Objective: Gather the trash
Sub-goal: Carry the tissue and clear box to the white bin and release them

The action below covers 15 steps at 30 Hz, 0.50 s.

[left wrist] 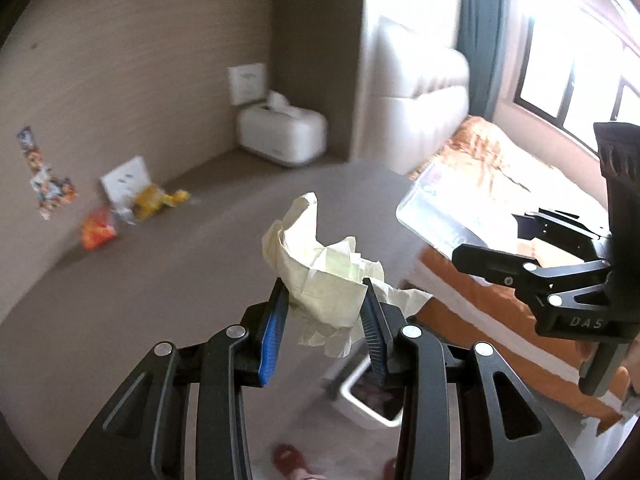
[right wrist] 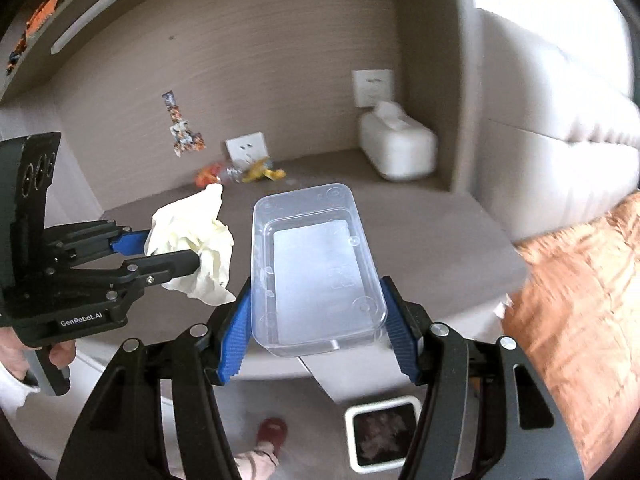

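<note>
Tongs: left tongs [left wrist: 326, 300] pinch crumpled tissue [left wrist: 320, 260]; right tongs [right wrist: 320, 336] clamp clear container [right wrist: 316, 264].

Home bedroom: padded headboard [left wrist: 424, 92], orange bedcover [right wrist: 580, 288], slippers [right wrist: 274, 432].

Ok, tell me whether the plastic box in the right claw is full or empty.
Empty. The clear plastic box shows only its bare bottom through the walls; the right claw grips its sides above the bin.

A crumpled pale-yellow paper wad [left wrist: 320, 268] sits pinched in my left hand-held gripper [left wrist: 326, 300]; my right hand-held gripper [right wrist: 316, 320] clamps a clear rectangular plastic tub [right wrist: 316, 256], both above the bench [left wrist: 180, 280].
</note>
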{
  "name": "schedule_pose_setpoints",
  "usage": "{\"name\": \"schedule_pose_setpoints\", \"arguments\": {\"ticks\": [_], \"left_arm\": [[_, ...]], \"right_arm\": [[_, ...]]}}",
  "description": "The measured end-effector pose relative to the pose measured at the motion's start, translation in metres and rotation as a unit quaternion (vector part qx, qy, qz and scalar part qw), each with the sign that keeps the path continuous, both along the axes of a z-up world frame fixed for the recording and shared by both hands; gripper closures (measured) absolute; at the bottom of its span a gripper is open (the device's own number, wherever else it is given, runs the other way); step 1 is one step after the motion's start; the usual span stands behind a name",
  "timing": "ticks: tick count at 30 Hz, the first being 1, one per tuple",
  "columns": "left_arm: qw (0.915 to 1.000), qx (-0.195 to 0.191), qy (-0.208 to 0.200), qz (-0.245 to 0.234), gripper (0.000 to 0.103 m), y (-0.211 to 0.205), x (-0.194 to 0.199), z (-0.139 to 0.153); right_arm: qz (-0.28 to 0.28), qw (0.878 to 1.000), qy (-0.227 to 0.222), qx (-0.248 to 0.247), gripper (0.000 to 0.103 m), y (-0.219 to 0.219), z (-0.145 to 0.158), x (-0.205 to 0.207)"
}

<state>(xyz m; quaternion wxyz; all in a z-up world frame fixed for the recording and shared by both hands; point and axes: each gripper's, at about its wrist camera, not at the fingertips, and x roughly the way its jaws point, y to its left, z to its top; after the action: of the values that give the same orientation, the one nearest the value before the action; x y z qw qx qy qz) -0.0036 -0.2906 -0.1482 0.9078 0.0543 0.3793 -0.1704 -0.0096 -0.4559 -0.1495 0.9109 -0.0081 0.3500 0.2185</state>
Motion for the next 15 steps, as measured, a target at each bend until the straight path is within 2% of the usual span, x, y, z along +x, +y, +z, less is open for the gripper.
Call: {"name": "schedule_pose_setpoints", "arguments": {"ticks": [7, 15], "left_arm": [[0.9991, 0.018, 0.034, -0.015, 0.068, -0.091, -0.032, -0.043], [0.9961, 0.027, 0.078, -0.030, 0.068, -0.153, -0.045, -0.086]], "right_arm": [[-0.008, 1.000, 0.028, 0.000, 0.042, -0.081, -0.028, -0.038], [-0.014, 0.998, 0.067, 0.007, 0.042, -0.133, -0.070, -0.048]]}}
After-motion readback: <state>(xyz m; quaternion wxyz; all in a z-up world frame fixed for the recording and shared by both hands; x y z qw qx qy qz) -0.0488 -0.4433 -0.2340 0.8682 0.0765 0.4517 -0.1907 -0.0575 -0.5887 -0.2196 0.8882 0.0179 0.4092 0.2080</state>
